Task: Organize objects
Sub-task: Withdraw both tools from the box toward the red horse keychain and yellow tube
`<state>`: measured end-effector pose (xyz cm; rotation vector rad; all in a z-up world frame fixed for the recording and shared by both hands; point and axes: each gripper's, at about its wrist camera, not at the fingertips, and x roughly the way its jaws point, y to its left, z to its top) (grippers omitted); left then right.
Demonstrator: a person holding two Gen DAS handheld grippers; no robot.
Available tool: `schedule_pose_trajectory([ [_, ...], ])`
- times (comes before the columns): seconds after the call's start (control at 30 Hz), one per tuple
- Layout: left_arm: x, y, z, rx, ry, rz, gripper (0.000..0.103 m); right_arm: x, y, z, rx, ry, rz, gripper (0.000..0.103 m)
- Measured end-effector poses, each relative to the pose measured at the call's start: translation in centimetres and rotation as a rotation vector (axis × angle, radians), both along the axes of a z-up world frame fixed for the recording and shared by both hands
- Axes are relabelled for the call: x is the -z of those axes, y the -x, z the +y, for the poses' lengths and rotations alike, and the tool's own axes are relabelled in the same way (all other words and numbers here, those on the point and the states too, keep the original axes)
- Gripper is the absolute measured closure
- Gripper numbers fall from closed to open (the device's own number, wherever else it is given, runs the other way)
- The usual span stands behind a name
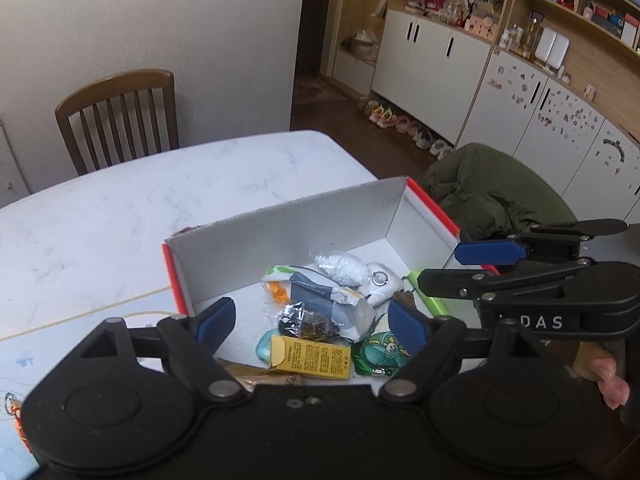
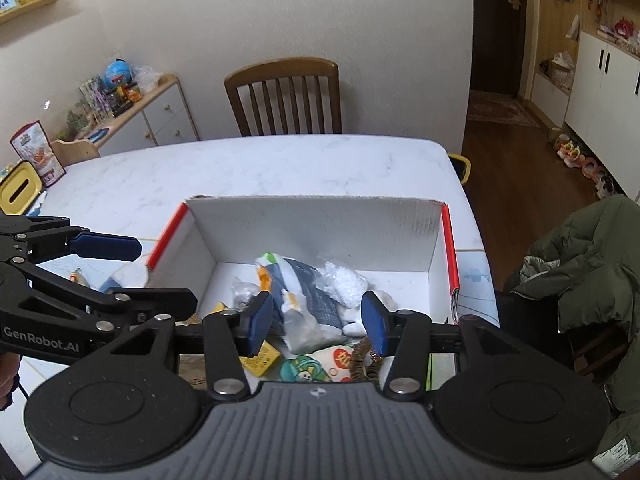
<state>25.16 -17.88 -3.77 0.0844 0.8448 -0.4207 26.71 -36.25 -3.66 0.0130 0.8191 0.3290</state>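
Both my grippers hang spread and empty, left gripper (image 1: 312, 320) and right gripper (image 2: 316, 320), over the cluttered box (image 2: 312, 224) at frame centre.

an open white cardboard box (image 2: 316, 232) with red-orange rim edges sits on the marbled white surface (image 2: 240, 168), its tall back wall upright. inside lies a loose heap: a crumpled white, grey and green snack bag (image 2: 304, 296) at the middle, a clear packet of white beads (image 2: 344, 280) just beside it, a yellow printed carton (image 1: 310, 358) lying flat near the front, a teal cartoon pouch (image 1: 382, 350) next to the carton, a white rounded case with a ring (image 1: 380, 280), and a lime-green stick (image 1: 430, 298) along the right wall.
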Motion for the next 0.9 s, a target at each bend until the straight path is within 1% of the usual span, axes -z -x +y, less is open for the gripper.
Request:
schedule_pose_trajectory([
  [0.07,-0.5,0.5,0.7,-0.002,0.005,-0.014,0.019,-0.5,0.5,0.1,-0.003,-0.006,-0.011,0.049],
  [0.13,-0.9,1.0,1.4,-0.008,0.018,-0.024,0.017,-1.1,1.0,0.4,-0.005,-0.013,-0.021,0.048],
  [0.2,-1.4,1.4,2.1,-0.019,0.022,-0.035,0.014,-1.5,1.4,0.7,-0.009,-0.023,-0.028,0.045],
  [0.23,-1.6,1.6,2.4,-0.023,0.023,-0.042,0.013,-1.7,1.7,0.9,-0.011,-0.028,-0.032,0.041],
  [0.33,-2.1,2.3,3.7,-0.042,0.032,-0.059,0.010,-2.2,2.5,1.7,-0.024,-0.038,-0.047,0.039],
  [0.47,-2.6,3.1,5.7,-0.064,0.052,-0.070,0.004,-2.6,3.5,2.9,-0.041,-0.030,-0.067,0.034],
  [0.53,-2.7,3.4,6.8,-0.075,0.058,-0.074,0.003,-2.7,3.9,3.7,-0.051,-0.034,-0.069,0.033],
  [0.67,-2.6,3.9,9.1,-0.100,0.063,-0.071,0.001,-2.9,4.7,5.7,-0.073,-0.044,-0.083,0.026],
  [0.77,-2.4,4.0,11.1,-0.123,0.071,-0.061,0.001,-2.8,5.3,7.4,-0.089,-0.060,-0.083,0.024],
  [0.9,-2.0,4.3,14.0,-0.154,0.059,-0.057,0.001,-2.6,6.0,10.2,-0.116,-0.064,-0.086,0.021],
])
